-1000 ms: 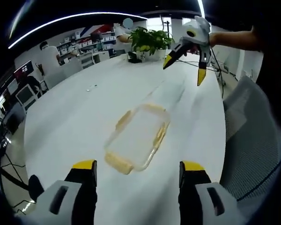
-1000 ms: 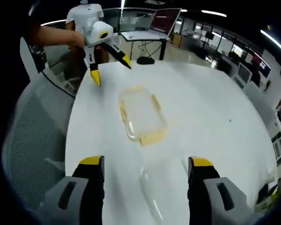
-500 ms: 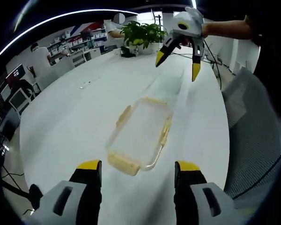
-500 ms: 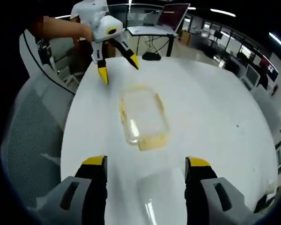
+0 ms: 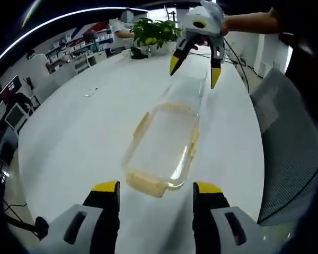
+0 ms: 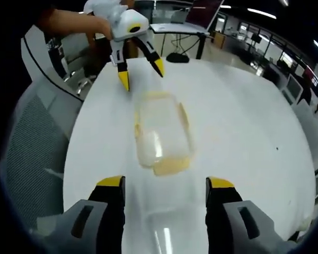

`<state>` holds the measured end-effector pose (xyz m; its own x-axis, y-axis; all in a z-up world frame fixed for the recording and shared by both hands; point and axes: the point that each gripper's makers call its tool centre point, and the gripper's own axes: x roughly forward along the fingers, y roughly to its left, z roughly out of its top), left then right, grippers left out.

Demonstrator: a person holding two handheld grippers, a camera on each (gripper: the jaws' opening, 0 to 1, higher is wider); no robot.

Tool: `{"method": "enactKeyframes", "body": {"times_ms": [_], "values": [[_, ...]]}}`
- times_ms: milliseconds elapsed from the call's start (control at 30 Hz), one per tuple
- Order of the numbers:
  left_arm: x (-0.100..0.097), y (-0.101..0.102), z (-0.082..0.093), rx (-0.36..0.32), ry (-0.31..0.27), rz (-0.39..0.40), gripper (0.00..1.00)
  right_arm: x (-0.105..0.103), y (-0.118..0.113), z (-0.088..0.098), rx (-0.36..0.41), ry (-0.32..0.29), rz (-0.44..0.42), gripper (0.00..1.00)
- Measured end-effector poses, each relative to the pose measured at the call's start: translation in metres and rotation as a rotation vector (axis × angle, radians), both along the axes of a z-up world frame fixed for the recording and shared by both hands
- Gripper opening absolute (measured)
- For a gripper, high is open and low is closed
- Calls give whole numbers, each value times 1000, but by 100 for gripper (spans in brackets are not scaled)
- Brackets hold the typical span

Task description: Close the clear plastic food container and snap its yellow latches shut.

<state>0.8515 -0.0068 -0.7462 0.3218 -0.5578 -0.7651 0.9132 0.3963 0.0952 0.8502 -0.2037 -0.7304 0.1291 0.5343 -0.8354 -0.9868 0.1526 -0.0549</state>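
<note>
The clear plastic container point(image 5: 161, 143) lies on the white table point(image 5: 74, 132), without a lid on it, its yellow latches point(image 5: 145, 184) splayed outward. My left gripper point(image 5: 156, 189) is open just short of its near end. My right gripper point(image 5: 194, 69) is open beyond its far end, held by a hand. A clear lid point(image 5: 188, 90) lies flat between the container and the right gripper. From the other side, the container point(image 6: 161, 132) sits ahead of the open right gripper point(image 6: 165, 184), the lid point(image 6: 161, 233) lies between its jaws, and the left gripper point(image 6: 142, 73) hovers past the far end.
A grey mesh chair point(image 5: 291, 153) stands by the table's right edge, and shows at the left as chair point(image 6: 32, 153). A potted plant point(image 5: 153, 34) sits at the far end. People and desks fill the office behind. A desk with a screen point(image 6: 199, 16) stands beyond.
Both grippers have come closer to the container from opposite ends and lower over the table. Their jaws stay open. The container and lid have not moved.
</note>
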Motion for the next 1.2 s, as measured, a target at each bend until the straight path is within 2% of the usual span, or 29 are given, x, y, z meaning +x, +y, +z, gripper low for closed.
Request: {"method": "enactKeyframes", "body": {"times_ms": [233, 633, 1200], "values": [[7, 1, -7, 19, 7, -23, 48, 5, 7, -10, -24, 14, 32, 56], [16, 2, -19, 83, 25, -119, 42, 13, 15, -25, -60, 31, 58, 51], [15, -1, -31, 116, 51, -206, 38, 15, 23, -45, -126, 45, 121, 46]]}}
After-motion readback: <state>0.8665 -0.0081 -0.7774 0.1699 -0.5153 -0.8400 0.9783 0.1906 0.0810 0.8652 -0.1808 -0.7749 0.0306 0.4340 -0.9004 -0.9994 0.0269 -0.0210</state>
